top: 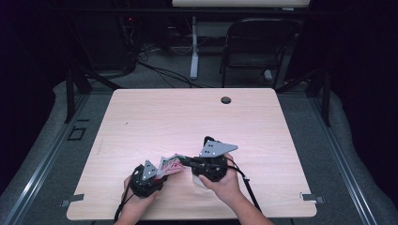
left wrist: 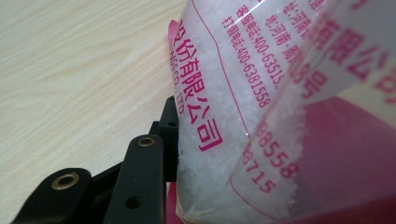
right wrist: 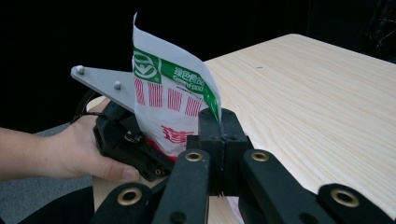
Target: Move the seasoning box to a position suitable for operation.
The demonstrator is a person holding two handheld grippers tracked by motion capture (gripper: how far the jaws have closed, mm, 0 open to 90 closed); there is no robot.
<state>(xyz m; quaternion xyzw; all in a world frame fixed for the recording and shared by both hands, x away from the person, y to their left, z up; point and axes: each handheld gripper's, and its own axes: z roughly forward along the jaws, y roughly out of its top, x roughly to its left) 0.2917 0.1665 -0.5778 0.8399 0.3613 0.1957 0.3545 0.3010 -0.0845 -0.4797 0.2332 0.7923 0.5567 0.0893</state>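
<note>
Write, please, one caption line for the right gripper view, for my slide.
The right gripper, jaws shut, pinches the edge of a printed plastic bag above the wooden table, facing the left gripper.

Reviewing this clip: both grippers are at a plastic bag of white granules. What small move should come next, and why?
Probably close the left gripper fully onto the clear pink-printed plastic bag. The right gripper already pinches its edge shut, while in the left gripper view the bag lies against one jaw, grip unclear.
</note>
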